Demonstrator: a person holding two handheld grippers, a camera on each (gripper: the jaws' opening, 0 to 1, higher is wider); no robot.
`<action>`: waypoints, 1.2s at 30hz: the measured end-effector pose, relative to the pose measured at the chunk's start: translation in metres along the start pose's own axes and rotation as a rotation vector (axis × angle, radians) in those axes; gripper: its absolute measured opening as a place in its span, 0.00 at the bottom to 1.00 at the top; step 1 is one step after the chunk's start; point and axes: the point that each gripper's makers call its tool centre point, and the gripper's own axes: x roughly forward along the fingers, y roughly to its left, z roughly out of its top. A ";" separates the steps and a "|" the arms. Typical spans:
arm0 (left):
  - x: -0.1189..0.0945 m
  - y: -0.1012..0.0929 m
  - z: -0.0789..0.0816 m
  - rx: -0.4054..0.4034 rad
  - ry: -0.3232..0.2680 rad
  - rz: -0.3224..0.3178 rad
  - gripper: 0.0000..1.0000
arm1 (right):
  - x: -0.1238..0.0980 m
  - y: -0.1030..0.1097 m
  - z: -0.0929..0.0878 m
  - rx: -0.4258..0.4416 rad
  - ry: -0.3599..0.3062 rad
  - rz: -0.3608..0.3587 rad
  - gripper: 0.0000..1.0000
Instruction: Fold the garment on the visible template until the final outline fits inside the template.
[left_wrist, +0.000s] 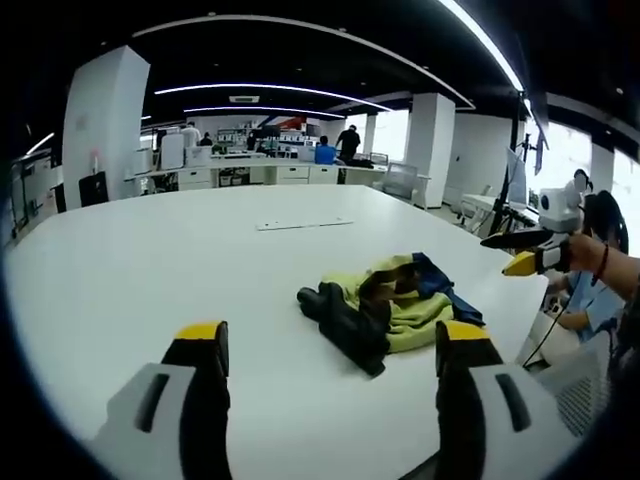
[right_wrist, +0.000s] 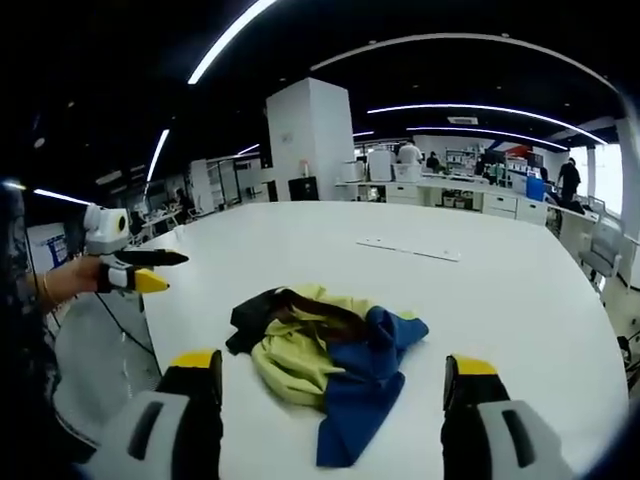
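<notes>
Two hand-held tools hover over a crumpled garment as a folding task stands at its very start. Nearest the lens in the left gripper view, the left tool (left_wrist: 330, 350) has its yellow-tipped jaws spread wide apart and empty, aimed at the heap from one side. In the right gripper view the right tool (right_wrist: 333, 380) is likewise parted and holds nothing, facing the heap from the opposite side; the pair appear stationed either side of the cloth so each can take an end and spread it flat, though that is a reading of the stance only.

Between them lies the garment (right_wrist: 325, 355), a bunched mix of yellow-green, blue and black fabric, resting on the white surface (right_wrist: 500, 290) near the edge where the person stands. It is wholly unfolded into any shape, so all of the folding looks yet to be done. Farther along the surface, well apart from the cloth, lies a thin flat rectangular sheet (left_wrist: 303, 224), possibly the template; that cannot be confirmed.

Beyond the far edge stretches an open office: a white pillar (right_wrist: 312, 135), long curved ceiling lights (left_wrist: 270, 90), desks with equipment, and several people at work in the distance.
</notes>
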 end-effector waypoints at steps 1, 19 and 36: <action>0.000 0.000 0.000 -0.001 -0.001 -0.001 0.81 | 0.001 0.001 0.000 -0.001 -0.001 0.001 0.90; 0.022 -0.021 -0.007 -0.001 0.014 -0.048 0.66 | 0.012 0.000 -0.002 0.012 -0.015 0.035 0.74; 0.047 -0.043 -0.020 0.001 0.049 -0.112 0.44 | 0.038 0.006 -0.015 0.009 0.025 0.079 0.53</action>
